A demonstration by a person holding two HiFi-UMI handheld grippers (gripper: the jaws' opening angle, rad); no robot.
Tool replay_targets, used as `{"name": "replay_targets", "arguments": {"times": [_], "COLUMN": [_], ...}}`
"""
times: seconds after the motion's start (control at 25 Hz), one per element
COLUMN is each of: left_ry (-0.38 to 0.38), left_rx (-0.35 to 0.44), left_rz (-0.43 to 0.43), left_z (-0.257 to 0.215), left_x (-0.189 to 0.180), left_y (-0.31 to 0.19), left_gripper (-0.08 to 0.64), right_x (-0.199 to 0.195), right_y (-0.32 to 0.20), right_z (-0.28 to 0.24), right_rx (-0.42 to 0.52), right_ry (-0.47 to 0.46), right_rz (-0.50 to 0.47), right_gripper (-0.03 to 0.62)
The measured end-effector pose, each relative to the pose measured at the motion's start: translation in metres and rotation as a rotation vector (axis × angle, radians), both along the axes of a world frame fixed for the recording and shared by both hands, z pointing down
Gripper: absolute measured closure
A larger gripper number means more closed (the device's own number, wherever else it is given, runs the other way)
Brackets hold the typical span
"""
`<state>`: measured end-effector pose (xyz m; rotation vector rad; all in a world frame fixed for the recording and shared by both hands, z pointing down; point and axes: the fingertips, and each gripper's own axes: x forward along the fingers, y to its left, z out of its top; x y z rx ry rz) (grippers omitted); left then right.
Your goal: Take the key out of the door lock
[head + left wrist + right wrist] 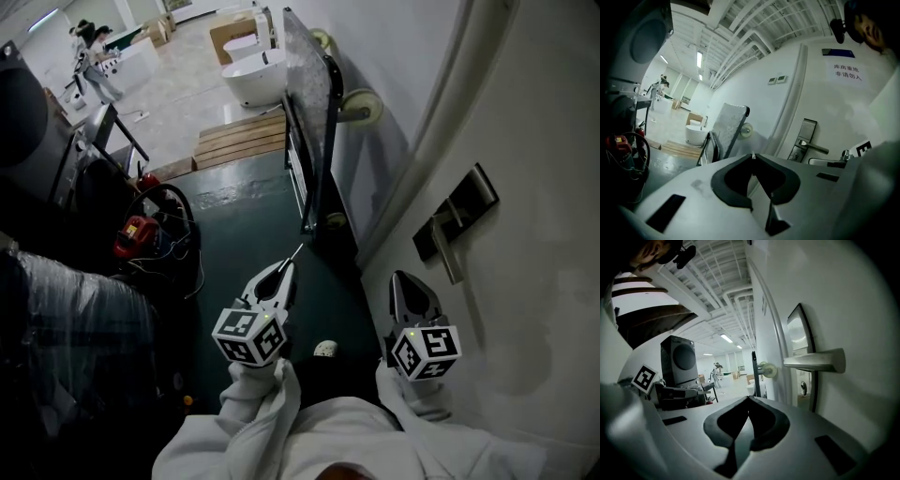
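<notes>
My left gripper (284, 270) is shut on a thin metal key (295, 254), which sticks out past its tips, away from the door. In the left gripper view only a pale sliver of the key (753, 156) shows between the closed tips, with the lock plate (804, 139) and lever handle (813, 148) off to the right. To the right, my right gripper (410, 284) hangs shut and holds nothing, just below the lock plate (466, 208) and handle (449, 251). In the right gripper view the handle (816, 360) is close above, and the keyhole (803, 388) sits under it.
A stone slab on a wheeled frame (305, 103) leans against the wall ahead. Beyond it are a white bathtub (255, 75) and a wooden pallet (239, 141). A red tool with cables (137, 234) and dark machines stand at the left. People (92, 52) are far off.
</notes>
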<state>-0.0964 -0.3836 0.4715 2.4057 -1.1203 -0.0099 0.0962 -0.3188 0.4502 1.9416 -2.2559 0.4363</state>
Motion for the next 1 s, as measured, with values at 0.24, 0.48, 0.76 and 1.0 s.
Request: {"name": "replay_targets", "arguments": {"times": [0.24, 0.48, 0.76, 1.0], "left_ry": [-0.058, -0.131, -0.166, -0.169], "left_rx": [0.058, 0.130, 0.171, 0.160], "left_rz": [-0.093, -0.167, -0.150, -0.125], "left_z": [-0.001, -0.001, -0.001, 0.004], "left_x": [-0.028, -0.049, -0.051, -0.040], "left_y": [0.005, 0.015, 0.020, 0.020], "left_gripper": [0.532, 0.532, 0.532, 0.532], "right_x": [-0.012, -0.020, -0.030, -0.030], "right_y": [-0.015, -0.022, -0.026, -0.028], "right_z": [0.003, 0.005, 0.005, 0.006], "right_rx": [0.005, 0.008, 0.018, 0.013], "right_ry": [0.006, 0.060, 0.065, 0.070], "right_rz": [-0.054, -0.090, -0.134, -0.147], "right_gripper": [0.540, 0.540, 0.541, 0.541]}}
